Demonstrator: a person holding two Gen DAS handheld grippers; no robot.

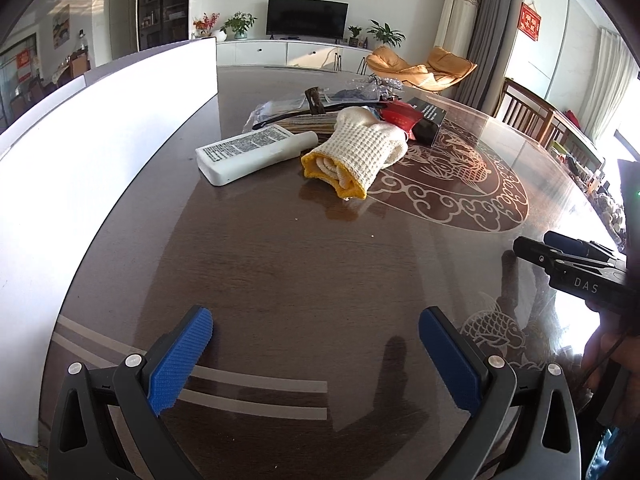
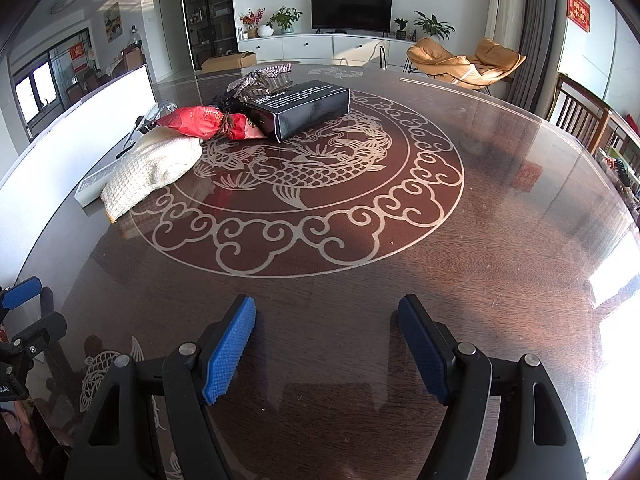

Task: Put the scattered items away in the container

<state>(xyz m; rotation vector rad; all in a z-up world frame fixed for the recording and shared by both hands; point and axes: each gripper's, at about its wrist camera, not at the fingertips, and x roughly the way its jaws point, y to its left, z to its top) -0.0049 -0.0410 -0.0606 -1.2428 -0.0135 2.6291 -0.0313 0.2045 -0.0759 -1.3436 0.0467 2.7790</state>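
White container (image 1: 100, 128) wall stands along the left edge of the dark wooden bench (image 1: 280, 264); beside it lie a white tube (image 1: 252, 152), a cream knit glove (image 1: 360, 148), a red packet (image 2: 200, 122) and a black box (image 2: 304, 106). Both the left gripper (image 1: 316, 344) and the right gripper (image 2: 326, 336) have their fingers spread wide, holding nothing.

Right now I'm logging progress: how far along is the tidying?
Nothing looks done yet. The tube, glove, red packet and black box all lie on the table beside the white container, whose inside is out of sight. Nothing is in hand: the left hand-held gripper and the right hand-held gripper are both open and empty, short of the pile. Every item is left to move.
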